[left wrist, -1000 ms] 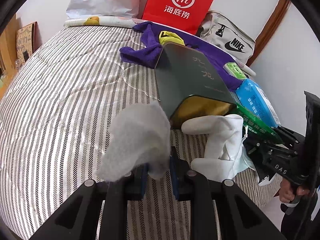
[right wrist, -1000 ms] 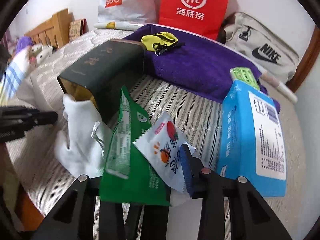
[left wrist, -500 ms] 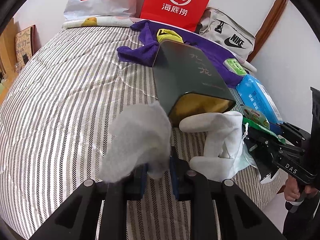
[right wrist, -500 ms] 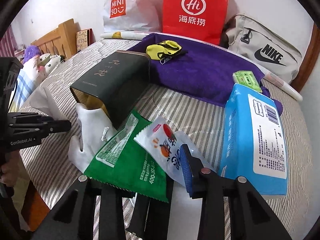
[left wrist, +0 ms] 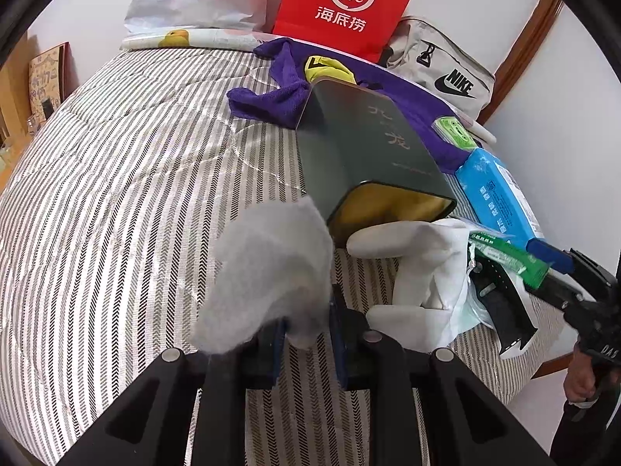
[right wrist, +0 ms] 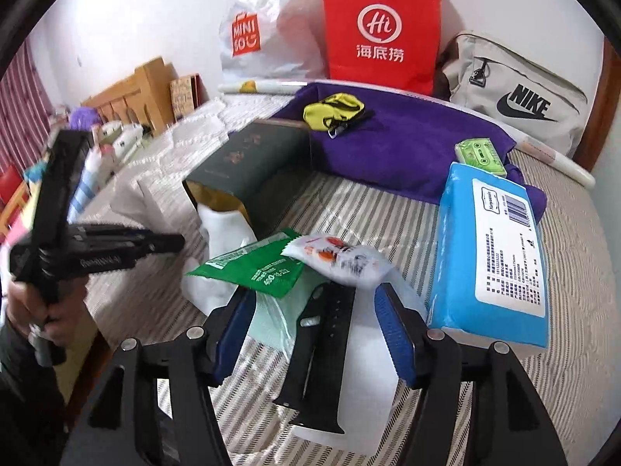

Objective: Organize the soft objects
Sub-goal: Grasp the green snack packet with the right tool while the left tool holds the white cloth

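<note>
Grey cloth (left wrist: 268,272) sits clenched in the left gripper (left wrist: 306,334) before the tin's (left wrist: 365,163) open mouth near the bed's (left wrist: 116,194) front edge, probably for stowing; the right gripper (right wrist: 314,318), jaws just opening, spreads empty beneath the green packet (right wrist: 252,268) and white sachet (right wrist: 337,260)

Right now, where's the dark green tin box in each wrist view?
Left wrist: dark green tin box sits centre-right, open gold mouth toward the camera, white cloth just below it.
Right wrist: the tin lies left of centre, mouth facing lower left.
Shared landmark: red Hi bag standing behind it against the wall.
</note>
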The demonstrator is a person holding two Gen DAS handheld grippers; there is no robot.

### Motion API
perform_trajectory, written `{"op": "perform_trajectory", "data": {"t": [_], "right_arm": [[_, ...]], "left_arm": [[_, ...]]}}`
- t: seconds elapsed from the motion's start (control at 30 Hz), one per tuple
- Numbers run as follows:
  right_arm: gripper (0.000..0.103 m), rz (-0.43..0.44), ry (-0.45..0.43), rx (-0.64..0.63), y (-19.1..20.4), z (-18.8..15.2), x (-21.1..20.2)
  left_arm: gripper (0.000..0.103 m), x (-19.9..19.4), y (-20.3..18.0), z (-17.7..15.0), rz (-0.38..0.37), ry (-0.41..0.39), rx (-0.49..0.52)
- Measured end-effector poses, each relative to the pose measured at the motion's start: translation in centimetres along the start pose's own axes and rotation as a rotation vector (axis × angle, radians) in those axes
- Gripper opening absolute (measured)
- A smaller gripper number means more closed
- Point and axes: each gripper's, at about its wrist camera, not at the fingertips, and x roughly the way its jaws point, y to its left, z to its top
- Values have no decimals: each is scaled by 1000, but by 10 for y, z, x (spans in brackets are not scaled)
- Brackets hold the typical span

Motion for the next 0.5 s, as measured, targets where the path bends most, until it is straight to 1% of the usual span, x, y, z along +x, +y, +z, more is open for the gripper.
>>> {"op": "perform_trajectory", "data": {"t": [0.13, 0.23, 0.33, 0.47, 0.5], "right_arm": [[63, 8, -19, 5, -5, 6, -3], [65, 72, -28, 0, -6, 8, -7], [70, 75, -32, -21, -5, 5, -8], [70, 151, -11, 2, -10, -6, -13], [70, 161, -17, 3, -10, -8, -16]], "left_arm": [[20, 0, -4, 0, 26, -5, -4], [20, 0, -6, 0, 44, -4, -2], [20, 1, -6, 0, 51, 2, -3], [20, 1, -6, 1, 49, 8, -14], [20, 1, -6, 1, 50, 9, -14]]}}
